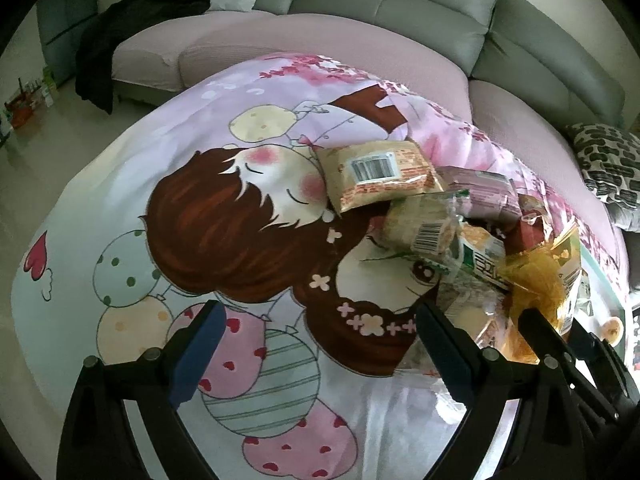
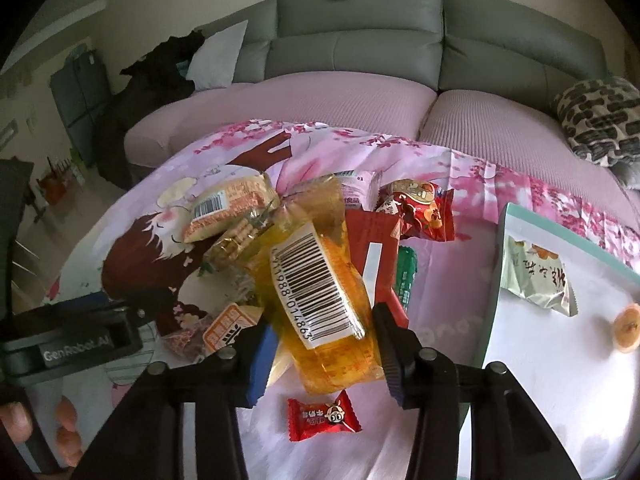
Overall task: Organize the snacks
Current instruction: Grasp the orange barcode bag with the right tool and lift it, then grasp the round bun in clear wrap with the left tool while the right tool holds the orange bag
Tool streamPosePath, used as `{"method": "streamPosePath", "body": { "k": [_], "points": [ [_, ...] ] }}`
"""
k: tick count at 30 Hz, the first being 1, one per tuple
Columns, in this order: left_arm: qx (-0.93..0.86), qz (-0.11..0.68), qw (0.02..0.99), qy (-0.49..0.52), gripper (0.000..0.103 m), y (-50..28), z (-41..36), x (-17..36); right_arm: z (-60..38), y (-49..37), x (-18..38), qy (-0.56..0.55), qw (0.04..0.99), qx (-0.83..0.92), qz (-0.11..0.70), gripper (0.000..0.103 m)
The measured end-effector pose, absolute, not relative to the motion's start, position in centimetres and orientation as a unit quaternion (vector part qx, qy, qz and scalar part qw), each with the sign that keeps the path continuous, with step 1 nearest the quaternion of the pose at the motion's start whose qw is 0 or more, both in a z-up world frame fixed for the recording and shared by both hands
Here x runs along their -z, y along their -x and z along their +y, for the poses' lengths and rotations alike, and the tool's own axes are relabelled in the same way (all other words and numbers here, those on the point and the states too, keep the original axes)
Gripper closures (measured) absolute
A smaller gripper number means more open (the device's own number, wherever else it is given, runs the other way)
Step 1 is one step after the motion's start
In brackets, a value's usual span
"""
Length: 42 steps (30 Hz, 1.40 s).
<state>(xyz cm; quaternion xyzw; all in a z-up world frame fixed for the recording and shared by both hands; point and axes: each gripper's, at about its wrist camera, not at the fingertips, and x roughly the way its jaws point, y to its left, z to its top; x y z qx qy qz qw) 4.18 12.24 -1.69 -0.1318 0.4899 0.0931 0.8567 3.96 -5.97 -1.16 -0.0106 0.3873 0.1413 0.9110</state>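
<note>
Both right fingers (image 2: pixel 262 364) flank the yellow snack packet (image 2: pixel 320 280).

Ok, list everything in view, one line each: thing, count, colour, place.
yellow packet: one, clear yellow, white barcode label, between the right gripper's pads
small candy: one, red, on the cloth below the yellow packet
beige packet: one, beige-orange, far left of the pile
red packets: two, red, behind the yellow packet
green bar: one, green, beside the flat red packet
tray: one, white with teal rim, right
silver packet: one, silver-green, in the tray
cartoon cloth: one, pink-white, under everything
sofa: one, grey, behind
left gripper: open, empty
right gripper: closed on the yellow packet
</note>
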Motion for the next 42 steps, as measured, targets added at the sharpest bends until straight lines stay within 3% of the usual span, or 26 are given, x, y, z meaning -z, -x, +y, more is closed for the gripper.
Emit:
{"method": "streamPosePath", "body": {
  "k": [17, 42],
  "points": [
    [-0.057, 0.479, 0.865, 0.135, 0.007, -4.5, 10.6, 0.8, -9.9, -2.6, -1.3, -0.075, 0.916, -0.147, 0.364, 0.058],
    [0.022, 0.518, 0.853, 0.054, 0.007, -6.0, 3.4, 2.9, -19.5, -1.4, -1.8, -0.141, 0.912, -0.013, 0.384, 0.058]
  ]
}}
